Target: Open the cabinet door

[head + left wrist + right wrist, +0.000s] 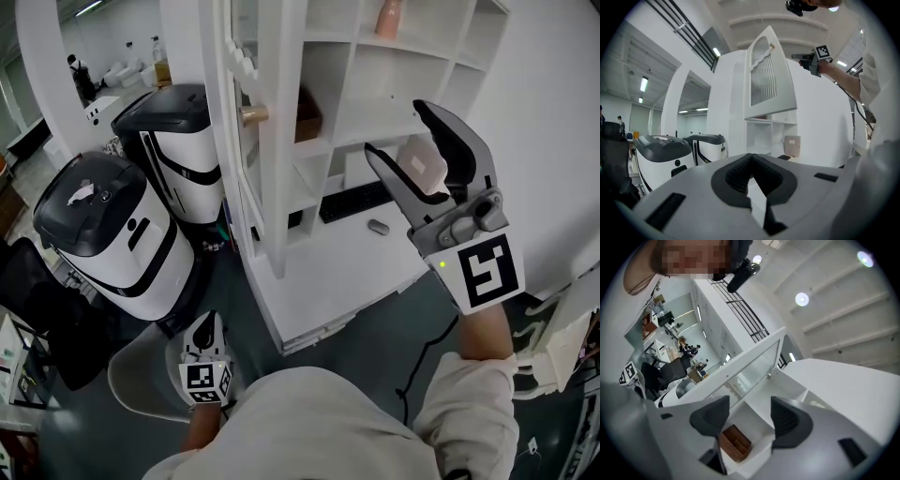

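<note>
The white cabinet door (265,202), glass-panelled with a brass-coloured knob (251,115), stands swung wide open, edge-on, jutting out from the white cabinet (330,277).

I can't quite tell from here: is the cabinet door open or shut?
Open. The cabinet door stands swung well out to the side, leaving the shelves behind it fully exposed.

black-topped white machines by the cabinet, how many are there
2. The nearer machine stands at the left of the head view. The farther machine is behind it, close beside the open cabinet door. Others may be hidden beyond the frame.
</note>
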Demonstrator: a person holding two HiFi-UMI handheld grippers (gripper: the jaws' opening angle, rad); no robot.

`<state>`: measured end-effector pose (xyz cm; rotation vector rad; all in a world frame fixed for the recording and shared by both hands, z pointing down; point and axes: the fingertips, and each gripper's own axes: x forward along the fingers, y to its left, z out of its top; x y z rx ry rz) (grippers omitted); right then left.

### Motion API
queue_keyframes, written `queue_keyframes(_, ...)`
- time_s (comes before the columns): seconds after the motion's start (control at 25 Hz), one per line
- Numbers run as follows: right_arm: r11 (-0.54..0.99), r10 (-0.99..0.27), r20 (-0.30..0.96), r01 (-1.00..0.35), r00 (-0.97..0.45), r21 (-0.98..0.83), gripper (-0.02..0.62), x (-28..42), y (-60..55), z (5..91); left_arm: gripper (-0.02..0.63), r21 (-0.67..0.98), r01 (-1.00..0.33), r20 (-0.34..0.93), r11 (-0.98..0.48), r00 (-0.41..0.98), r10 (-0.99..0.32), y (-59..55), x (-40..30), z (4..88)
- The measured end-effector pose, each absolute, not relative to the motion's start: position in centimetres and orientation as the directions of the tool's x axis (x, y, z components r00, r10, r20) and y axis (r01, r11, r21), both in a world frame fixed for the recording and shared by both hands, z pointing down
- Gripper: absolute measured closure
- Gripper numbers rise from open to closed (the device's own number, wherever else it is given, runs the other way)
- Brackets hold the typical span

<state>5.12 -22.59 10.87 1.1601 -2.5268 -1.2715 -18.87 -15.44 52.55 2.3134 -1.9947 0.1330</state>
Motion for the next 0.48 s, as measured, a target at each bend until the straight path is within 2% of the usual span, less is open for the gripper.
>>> queue_keyframes(0.48, 0.478, -0.715, -0.224, -0.697, -0.662, 0.534, 0.353, 9.4, -27.0, 17.1, 0.606, -0.008, -0.989, 0.117, -0.145, 0.143, -0.983, -17.0, -18.5, 52.2)
